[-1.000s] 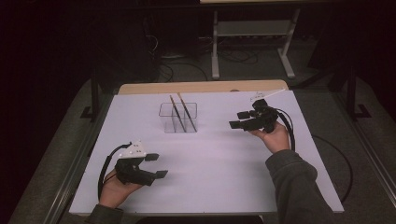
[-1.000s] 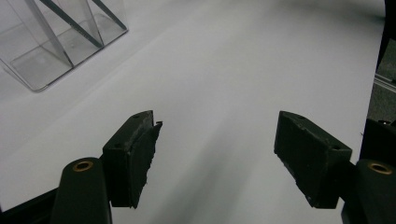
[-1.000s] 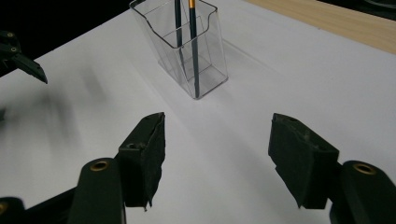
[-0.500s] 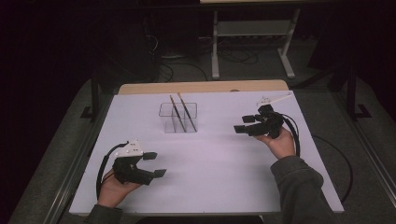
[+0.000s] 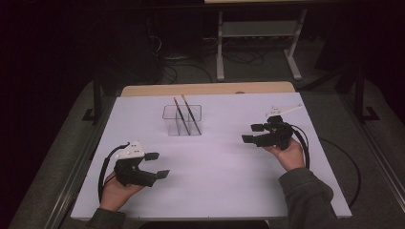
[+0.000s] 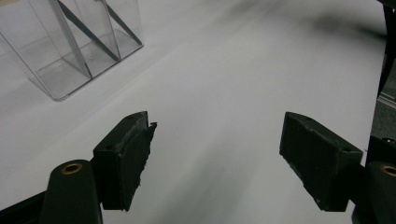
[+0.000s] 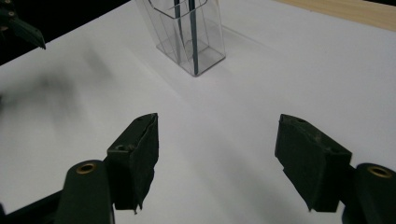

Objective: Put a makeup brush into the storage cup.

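Clear plastic, thin-walled and light, is what makes the square transparent holder the risk here: it stands upright toward the far middle of the white-covered desk, with two slim brown sticks leaning in it, their tops poking out above the rim. In my judgement, a tool coming in low or fast could clip a wall and slide or tip the holder, spilling the sticks; a tool closing on one stick could also lever the other sideways, since they lean close together. The transparent walls are hard to judge by eye, which adds to the chance of a bump. The left tool is held low over the near left part of the desk, well apart from the holder, its jaws spread wide with nothing between them; the left gripper view has the holder up at its far left corner. The person's left hand cups it from below, palm turned inward. The right tool sits over the right side of the desk, level with the holder but well clear of it, pointing leftward toward it, jaws likewise wide apart and empty, with the holder ahead in the right gripper view.
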`<state>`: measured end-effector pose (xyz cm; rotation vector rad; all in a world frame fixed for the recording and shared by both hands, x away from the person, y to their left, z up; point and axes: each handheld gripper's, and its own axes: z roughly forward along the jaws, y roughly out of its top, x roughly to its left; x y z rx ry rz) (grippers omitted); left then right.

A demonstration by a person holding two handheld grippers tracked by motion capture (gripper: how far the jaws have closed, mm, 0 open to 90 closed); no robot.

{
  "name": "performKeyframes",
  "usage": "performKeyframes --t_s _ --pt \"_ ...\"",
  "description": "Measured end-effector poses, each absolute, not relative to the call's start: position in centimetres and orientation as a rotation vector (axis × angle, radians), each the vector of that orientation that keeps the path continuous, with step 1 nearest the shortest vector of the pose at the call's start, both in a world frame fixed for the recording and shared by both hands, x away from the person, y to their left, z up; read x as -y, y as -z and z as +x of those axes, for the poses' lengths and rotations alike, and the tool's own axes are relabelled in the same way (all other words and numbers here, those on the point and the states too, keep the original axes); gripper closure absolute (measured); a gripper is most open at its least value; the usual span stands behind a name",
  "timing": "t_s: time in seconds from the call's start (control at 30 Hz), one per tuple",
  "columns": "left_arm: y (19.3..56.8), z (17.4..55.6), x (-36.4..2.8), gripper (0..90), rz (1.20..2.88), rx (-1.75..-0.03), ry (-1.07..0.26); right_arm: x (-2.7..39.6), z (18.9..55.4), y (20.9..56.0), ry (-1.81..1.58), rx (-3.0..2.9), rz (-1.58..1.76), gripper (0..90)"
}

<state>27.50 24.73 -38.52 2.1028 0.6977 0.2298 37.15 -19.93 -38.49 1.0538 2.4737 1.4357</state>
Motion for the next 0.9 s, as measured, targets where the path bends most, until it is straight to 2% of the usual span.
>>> performKeyframes --t_s 0.9 --pt "38.4 27.4 -25.4 22.2 2.072 -0.716 -0.241 21.0 33.6 39.8 -1.407 -2.417 1.068 23.8"
